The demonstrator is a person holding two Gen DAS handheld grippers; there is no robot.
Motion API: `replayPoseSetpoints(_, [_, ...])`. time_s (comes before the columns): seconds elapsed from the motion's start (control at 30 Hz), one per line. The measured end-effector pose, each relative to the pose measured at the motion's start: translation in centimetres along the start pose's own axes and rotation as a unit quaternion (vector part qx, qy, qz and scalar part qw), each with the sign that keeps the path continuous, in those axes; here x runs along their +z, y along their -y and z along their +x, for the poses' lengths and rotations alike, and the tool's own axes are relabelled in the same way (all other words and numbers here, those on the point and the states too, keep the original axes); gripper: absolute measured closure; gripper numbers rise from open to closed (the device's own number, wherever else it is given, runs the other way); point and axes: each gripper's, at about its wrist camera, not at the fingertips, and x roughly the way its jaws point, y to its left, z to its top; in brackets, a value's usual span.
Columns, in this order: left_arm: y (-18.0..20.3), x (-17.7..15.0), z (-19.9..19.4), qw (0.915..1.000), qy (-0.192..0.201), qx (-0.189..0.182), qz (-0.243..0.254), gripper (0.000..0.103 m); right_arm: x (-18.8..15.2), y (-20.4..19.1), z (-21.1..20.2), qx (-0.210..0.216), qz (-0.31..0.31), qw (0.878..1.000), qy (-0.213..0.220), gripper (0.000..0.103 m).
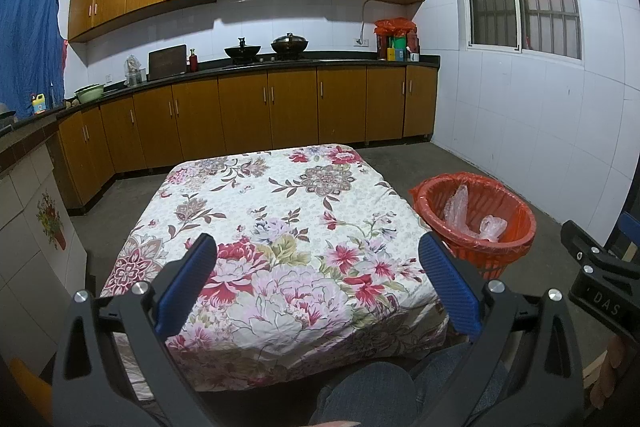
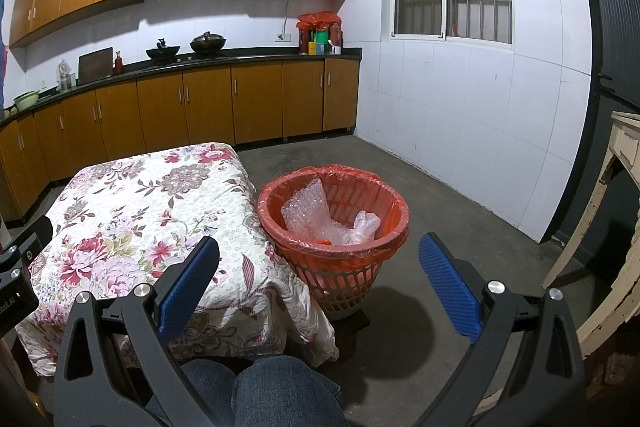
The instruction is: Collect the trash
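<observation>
Both grippers, left (image 1: 316, 255) and right (image 2: 318, 259), gape empty; bubble wrap (image 2: 306, 213) stands upright (binned).

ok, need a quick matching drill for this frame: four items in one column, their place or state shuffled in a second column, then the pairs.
Items
1. floral-print tablecloth
2. red plastic lattice waste basket with red liner
3. clear bubble-wrap sheet
4. left gripper with blue ribbed pads

Place or state
A. lying inside the basket
B. open, holding nothing
C. spread over the low table
D. standing on the floor beside the table

Pairs: 1-C, 2-D, 3-A, 4-B
</observation>
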Motion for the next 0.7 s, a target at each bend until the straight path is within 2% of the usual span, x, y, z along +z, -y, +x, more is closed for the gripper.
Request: replayPoseSetpoints(0.7, [-0.06,0.11,0.04,1.0000,-0.001,-0.001,0.001,0.004,0.08,0.15,0.03,0.001,0.001,1.000,-0.001,0.004])
